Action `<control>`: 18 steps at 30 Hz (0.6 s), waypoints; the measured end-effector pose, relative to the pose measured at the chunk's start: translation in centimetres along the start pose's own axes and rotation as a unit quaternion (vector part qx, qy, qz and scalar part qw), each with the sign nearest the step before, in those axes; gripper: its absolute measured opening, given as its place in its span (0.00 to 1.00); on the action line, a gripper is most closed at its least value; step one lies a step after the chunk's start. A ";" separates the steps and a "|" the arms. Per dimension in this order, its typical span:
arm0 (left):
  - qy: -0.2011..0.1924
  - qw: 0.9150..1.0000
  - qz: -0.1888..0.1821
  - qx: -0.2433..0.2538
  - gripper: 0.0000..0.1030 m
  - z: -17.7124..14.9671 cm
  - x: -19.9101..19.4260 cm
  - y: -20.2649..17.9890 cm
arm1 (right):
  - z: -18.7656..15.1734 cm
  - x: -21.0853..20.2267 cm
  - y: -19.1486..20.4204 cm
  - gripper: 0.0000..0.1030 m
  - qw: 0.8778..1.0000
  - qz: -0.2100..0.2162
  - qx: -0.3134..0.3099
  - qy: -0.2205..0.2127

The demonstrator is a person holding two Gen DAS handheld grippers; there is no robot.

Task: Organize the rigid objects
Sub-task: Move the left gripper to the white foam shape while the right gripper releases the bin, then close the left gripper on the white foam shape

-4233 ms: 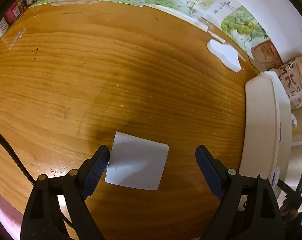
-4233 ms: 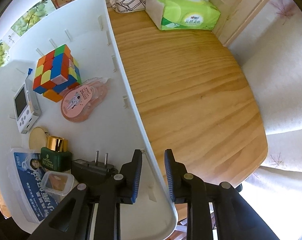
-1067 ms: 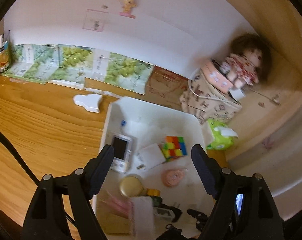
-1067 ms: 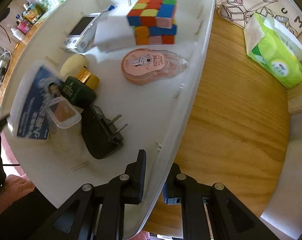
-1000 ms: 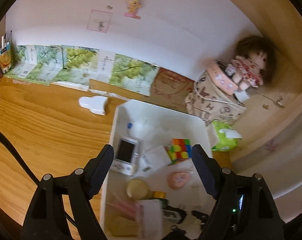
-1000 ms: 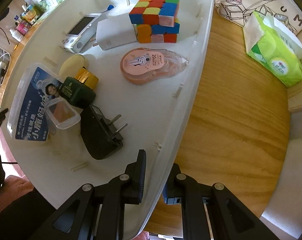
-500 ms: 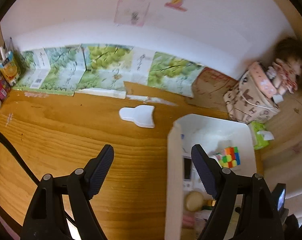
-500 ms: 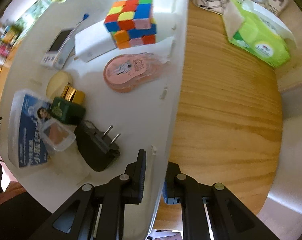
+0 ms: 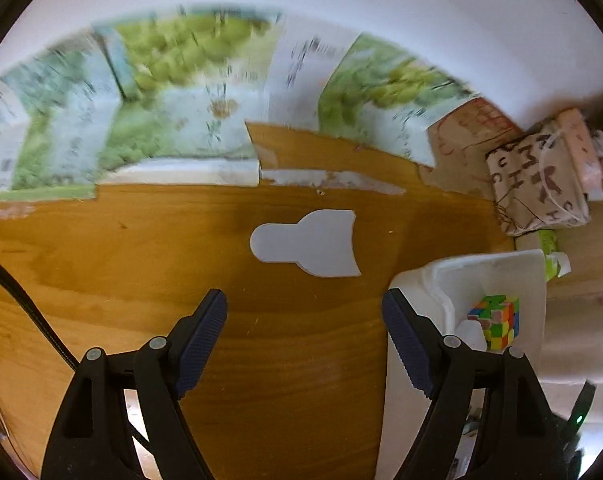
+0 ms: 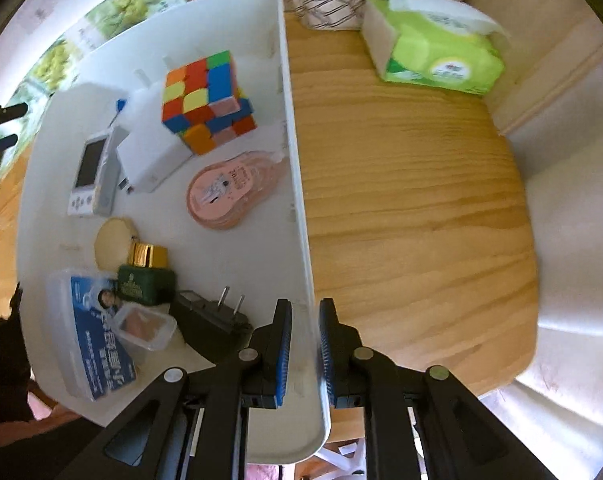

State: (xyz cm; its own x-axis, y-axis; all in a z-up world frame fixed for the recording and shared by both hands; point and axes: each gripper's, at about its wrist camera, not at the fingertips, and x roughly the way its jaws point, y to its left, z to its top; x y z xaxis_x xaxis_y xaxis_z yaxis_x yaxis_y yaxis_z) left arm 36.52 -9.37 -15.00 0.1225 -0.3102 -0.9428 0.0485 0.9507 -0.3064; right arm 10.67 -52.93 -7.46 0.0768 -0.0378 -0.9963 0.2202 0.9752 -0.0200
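Right gripper (image 10: pixel 304 334) straddles the bin (image 10: pixel 297 184) wall, jaws opening. Left gripper (image 9: pixel 304 312) wide, empty, over the table (image 9: pixel 121 264); white piece (image 9: pixel 307 243) lies ahead, cube (image 10: pixel 207 100) inside the bin.

The patterned bag (image 9: pixel 539 184) shows loose capital letters, among them C, H and M; other print is unreadable.

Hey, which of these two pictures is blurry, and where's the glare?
Left wrist view: the green posters along the wall are smeared by motion blur, while the white cutout on the table stays fairly crisp. Right wrist view: mostly sharp; the cube is clear, and bright glare washes out the lower right corner.
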 end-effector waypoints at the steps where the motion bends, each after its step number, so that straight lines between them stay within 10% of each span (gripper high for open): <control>1: 0.014 1.000 -0.007 -0.008 0.80 0.6 0.9 0.3 | 0.0 -0.2 0.1 0.16 1.000 -0.007 0.008 -0.002; 18: 0.084 0.994 0.029 -0.057 0.86 4.3 7.9 -1.0 | -2.2 -5.8 3.2 0.52 0.990 0.003 0.104 -0.096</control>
State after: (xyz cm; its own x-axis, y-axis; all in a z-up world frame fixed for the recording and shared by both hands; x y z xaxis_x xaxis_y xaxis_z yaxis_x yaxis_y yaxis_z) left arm 41.67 -12.79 -21.57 -0.0469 -0.2590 -0.9647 -0.0673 0.9644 -0.2557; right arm 8.82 -49.07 -1.89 0.2574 -0.0925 -0.9619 0.4126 0.9106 0.0228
